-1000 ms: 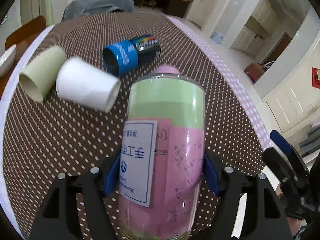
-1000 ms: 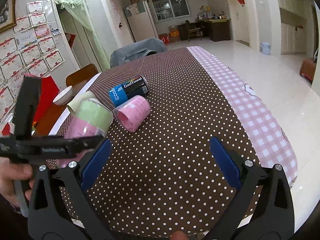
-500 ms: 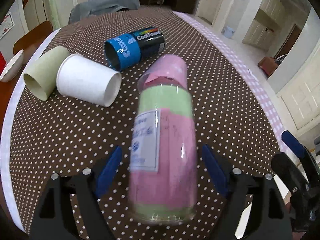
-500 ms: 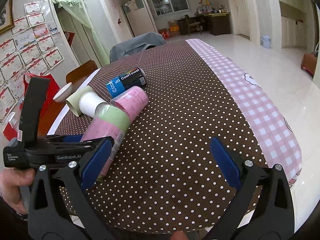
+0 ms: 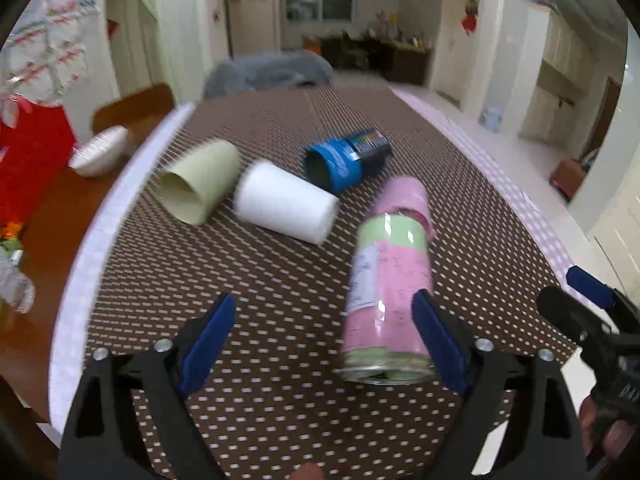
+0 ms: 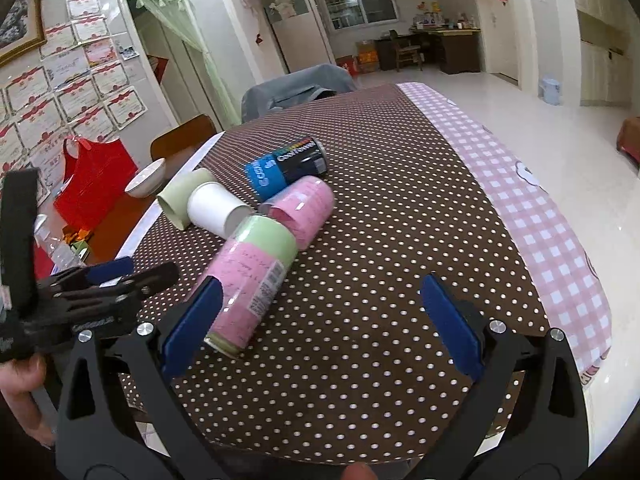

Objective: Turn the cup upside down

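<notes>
A clear cup lined with pink and green paper (image 5: 387, 300) lies on its side on the dotted brown tablecloth (image 5: 280, 400), its open mouth toward me; it also shows in the right wrist view (image 6: 250, 280). My left gripper (image 5: 324, 344) is open and empty, the cup lying loose just inside its right finger (image 5: 436, 340). My right gripper (image 6: 320, 320) is open and empty over the cloth, to the right of the cup. The left gripper also shows in the right wrist view (image 6: 108, 280).
Several other cups lie on their sides behind it: a pink one (image 6: 304, 210), a white one (image 5: 286, 206), a pale green one (image 5: 200, 186) and a blue-black one (image 5: 346, 158). A white bowl (image 5: 100, 150) and a red bag (image 6: 94, 182) sit at the left. The table's near edge is close.
The left gripper opened and let go of the pink and green cup. The cup went from upright in the jaws to lying on its side on the cloth. The left gripper drew back.
</notes>
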Action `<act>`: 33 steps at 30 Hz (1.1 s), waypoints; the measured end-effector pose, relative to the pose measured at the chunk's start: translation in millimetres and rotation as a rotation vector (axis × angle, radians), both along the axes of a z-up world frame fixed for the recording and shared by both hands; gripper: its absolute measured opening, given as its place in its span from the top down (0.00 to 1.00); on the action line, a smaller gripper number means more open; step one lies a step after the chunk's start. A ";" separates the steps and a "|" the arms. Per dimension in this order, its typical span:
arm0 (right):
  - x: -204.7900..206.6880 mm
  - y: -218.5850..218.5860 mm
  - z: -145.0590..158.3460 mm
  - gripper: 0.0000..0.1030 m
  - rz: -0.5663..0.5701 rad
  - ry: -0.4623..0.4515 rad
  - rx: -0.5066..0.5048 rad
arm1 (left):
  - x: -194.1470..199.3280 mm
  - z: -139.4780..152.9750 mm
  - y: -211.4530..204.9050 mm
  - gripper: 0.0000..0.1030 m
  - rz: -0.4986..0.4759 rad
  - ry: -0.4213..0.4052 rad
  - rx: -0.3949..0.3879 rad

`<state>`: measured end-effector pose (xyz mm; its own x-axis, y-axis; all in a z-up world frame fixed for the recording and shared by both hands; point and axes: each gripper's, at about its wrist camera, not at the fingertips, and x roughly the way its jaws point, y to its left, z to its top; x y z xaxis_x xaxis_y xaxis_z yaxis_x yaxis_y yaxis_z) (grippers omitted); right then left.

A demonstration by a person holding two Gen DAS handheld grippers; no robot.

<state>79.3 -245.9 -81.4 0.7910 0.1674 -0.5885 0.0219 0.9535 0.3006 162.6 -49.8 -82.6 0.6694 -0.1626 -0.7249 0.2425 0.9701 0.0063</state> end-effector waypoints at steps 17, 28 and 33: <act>-4.8 39.8 28.6 0.06 0.071 -0.050 -0.043 | -63.3 43.2 60.2 0.12 0.142 -0.249 -0.052; -7.0 52.9 41.7 0.06 0.102 -0.062 -0.058 | -86.0 52.1 73.8 0.12 0.179 -0.294 -0.075; -8.8 57.2 43.9 0.06 0.108 -0.060 -0.063 | -98.7 57.8 76.2 0.12 0.190 -0.329 -0.088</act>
